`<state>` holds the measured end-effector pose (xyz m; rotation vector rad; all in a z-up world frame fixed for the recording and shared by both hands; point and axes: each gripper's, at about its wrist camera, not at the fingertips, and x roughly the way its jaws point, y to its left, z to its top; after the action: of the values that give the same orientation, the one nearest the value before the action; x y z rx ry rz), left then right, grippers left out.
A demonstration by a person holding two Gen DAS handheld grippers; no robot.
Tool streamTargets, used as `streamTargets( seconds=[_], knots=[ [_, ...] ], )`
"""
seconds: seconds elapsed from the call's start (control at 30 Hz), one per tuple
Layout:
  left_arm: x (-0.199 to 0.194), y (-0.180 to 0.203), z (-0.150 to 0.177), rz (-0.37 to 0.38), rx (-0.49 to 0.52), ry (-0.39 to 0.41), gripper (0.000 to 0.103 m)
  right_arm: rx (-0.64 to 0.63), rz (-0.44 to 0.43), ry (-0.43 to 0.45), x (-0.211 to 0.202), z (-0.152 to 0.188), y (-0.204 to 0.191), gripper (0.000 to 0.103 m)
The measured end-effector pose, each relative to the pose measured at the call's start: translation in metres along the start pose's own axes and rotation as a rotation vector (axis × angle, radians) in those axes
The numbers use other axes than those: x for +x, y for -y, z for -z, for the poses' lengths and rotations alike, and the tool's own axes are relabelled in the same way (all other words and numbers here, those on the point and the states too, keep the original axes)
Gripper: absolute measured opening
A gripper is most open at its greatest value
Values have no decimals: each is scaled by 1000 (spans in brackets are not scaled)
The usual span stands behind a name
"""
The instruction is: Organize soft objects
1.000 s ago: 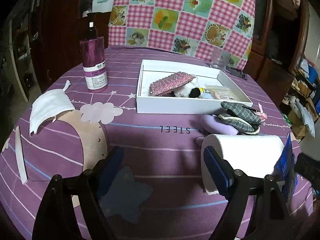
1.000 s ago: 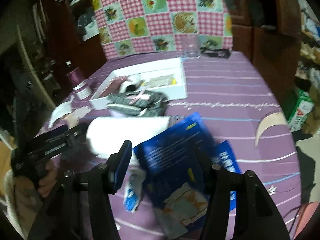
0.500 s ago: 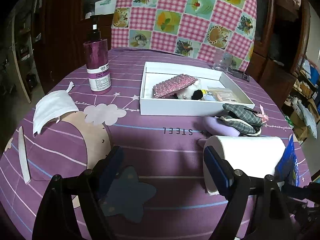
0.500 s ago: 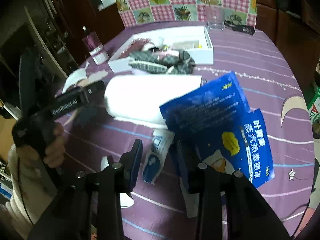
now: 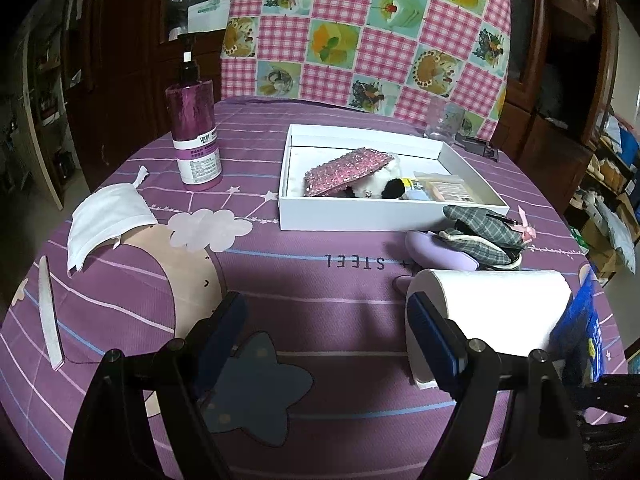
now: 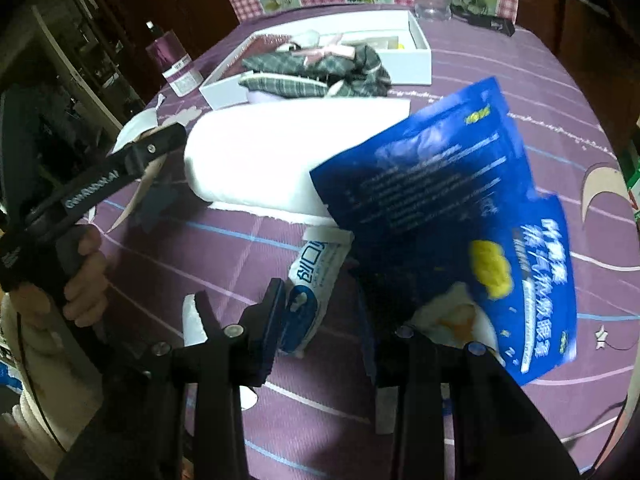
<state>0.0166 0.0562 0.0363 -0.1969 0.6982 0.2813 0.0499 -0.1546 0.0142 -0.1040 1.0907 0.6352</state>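
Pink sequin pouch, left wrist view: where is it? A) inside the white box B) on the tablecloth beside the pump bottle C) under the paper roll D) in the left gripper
A: the pink sequin pouch lies inside the white box, propped on a black-and-white plush; the left gripper is open and empty.

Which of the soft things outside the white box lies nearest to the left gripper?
The white paper roll, lying on its side beside the left gripper; the grey plaid cloth and white mask lie farther.

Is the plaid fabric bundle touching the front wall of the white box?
Touching. In the left wrist view the plaid fabric bundle overlaps the white box at its front right corner, with no cloth showing between.
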Motion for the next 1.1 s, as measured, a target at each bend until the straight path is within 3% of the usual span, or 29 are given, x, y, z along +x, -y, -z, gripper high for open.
streamTargets(
  seconds=[0.1, 0.37, 0.47, 0.6, 0.73, 0.8, 0.93, 1.03, 1.1],
  knots=[
    [-2, 1, 0, 4, 6, 7, 84, -14, 8, 4, 3, 1, -2, 7],
    [-11, 7, 5, 21, 35, 21, 84, -30, -20, 100, -12, -1, -5, 2],
    [-18, 8, 10, 61, 52, 8, 84, -24, -43, 133, -19, -2, -4, 2],
    [-34, 20, 29, 156, 127, -5, 84, -15, -46, 153, -24, -4, -2, 2],
    [-48, 43, 48, 333, 244, -61, 84, -33, -68, 197, -34, -2, -7, 2],
    [-52, 58, 59, 382, 325, -110, 84, -37, -71, 216, -38, -2, -7, 2],
    [-46, 83, 81, 344, 456, -210, 84, -17, -71, 216, -38, -5, -3, 2],
    [-37, 90, 92, 290, 479, -262, 83, -9, -71, 215, -38, -5, -1, 2],
    [-39, 87, 91, 281, 458, -264, 61, -8, -72, 218, -39, -5, -1, 2]
  ],
)
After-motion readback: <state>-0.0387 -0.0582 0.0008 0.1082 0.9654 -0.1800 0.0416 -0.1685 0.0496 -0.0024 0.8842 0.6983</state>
